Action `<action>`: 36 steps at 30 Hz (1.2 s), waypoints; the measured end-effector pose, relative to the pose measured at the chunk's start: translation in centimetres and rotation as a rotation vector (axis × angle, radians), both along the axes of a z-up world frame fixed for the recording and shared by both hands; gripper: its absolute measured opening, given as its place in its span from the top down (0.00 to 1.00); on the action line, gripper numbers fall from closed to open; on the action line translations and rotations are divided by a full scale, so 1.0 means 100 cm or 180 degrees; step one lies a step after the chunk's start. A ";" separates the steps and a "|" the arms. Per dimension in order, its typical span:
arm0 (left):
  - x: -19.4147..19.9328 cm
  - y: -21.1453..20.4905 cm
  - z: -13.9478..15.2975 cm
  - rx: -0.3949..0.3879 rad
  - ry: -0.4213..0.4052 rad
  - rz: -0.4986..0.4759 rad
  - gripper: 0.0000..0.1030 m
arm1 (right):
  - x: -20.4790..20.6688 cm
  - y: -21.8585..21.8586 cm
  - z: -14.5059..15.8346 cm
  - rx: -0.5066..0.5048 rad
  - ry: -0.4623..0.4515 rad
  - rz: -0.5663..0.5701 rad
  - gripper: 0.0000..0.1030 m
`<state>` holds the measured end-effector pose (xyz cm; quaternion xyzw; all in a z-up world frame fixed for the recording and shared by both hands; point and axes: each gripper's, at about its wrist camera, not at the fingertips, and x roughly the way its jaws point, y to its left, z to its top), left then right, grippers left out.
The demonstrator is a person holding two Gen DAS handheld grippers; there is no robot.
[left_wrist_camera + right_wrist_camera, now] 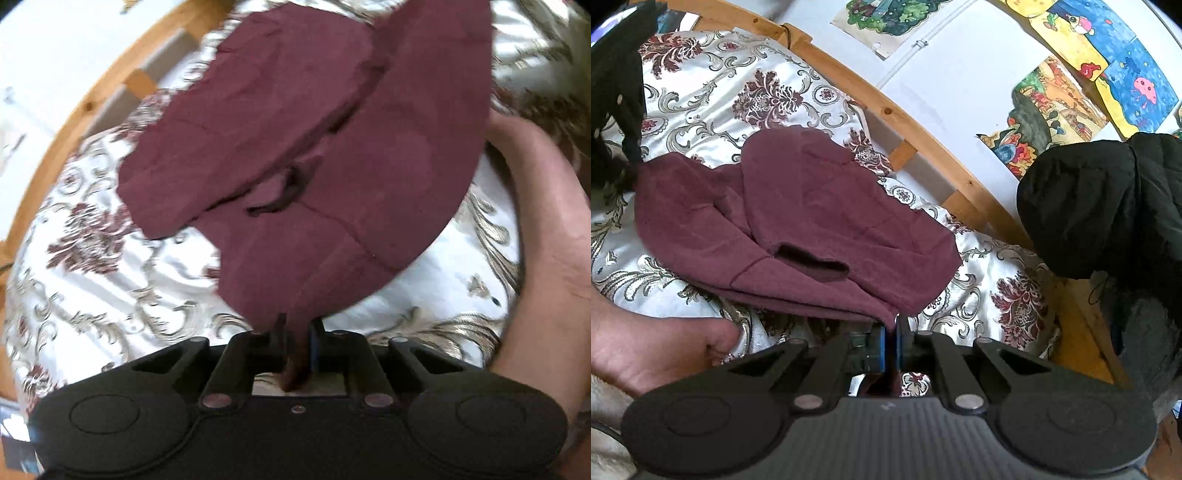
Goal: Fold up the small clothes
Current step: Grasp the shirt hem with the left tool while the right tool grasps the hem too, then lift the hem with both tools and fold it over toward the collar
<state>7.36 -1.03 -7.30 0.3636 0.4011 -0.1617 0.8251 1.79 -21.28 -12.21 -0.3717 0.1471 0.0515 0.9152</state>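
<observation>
A small maroon garment (pixel 295 147) lies partly folded on a floral bedspread (pixel 110 288). My left gripper (pixel 298 325) is shut on its near edge, with cloth pinched between the jaws and lifted a little. In the right wrist view the same maroon garment (pixel 798 229) spreads across the bed, one flap folded over the other. My right gripper (pixel 891 325) is shut on its near corner. The left gripper (pixel 617 99) shows as a dark shape at the far left, at the garment's other end.
A wooden bed frame (pixel 916 122) runs along the far side against a white wall with children's drawings (pixel 1082 55). A black jacket (pixel 1108 206) hangs at the right. The person's forearm (pixel 546 240) is at the right and a hand (pixel 653 347) at the lower left.
</observation>
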 end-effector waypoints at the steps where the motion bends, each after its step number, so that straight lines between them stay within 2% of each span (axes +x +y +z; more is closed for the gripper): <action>1: -0.001 0.003 0.005 -0.0097 -0.0043 0.0030 0.92 | 0.000 0.000 0.000 -0.0006 0.0000 -0.0004 0.94; 6: -0.018 0.017 0.035 -0.0463 -0.0423 0.0070 0.95 | -0.010 0.000 0.002 0.0016 -0.0088 0.0026 0.95; 11: -0.047 0.032 0.065 -0.0605 -0.0728 0.0110 0.95 | -0.032 -0.006 0.014 0.0273 -0.0083 -0.0010 0.95; 16: -0.078 0.047 0.096 -0.0832 -0.0847 0.0130 0.95 | -0.073 0.001 0.024 0.0259 -0.0081 0.0020 0.95; 20: -0.108 0.053 0.111 -0.0808 -0.0774 0.0039 0.95 | -0.103 0.004 0.032 0.0059 0.0019 0.0036 0.95; 22: -0.109 0.054 0.114 -0.0823 -0.0730 0.0034 0.95 | -0.105 0.003 0.035 0.0066 0.0053 0.0037 0.95; 24: -0.102 0.054 0.119 -0.0870 -0.0721 0.0047 0.95 | -0.100 0.003 0.038 0.0086 0.0033 0.0034 0.95; 28: -0.068 0.053 0.130 -0.0859 -0.0895 0.0113 0.94 | -0.070 0.008 0.043 0.0016 -0.0169 -0.0055 0.94; 32: -0.025 0.049 0.140 -0.0775 -0.1134 0.0177 0.94 | -0.025 0.023 0.050 -0.0130 -0.0504 -0.0309 0.94; 36: 0.037 0.044 0.140 -0.0770 -0.1227 0.0238 0.94 | 0.034 0.036 0.058 0.0042 -0.0643 -0.0530 0.94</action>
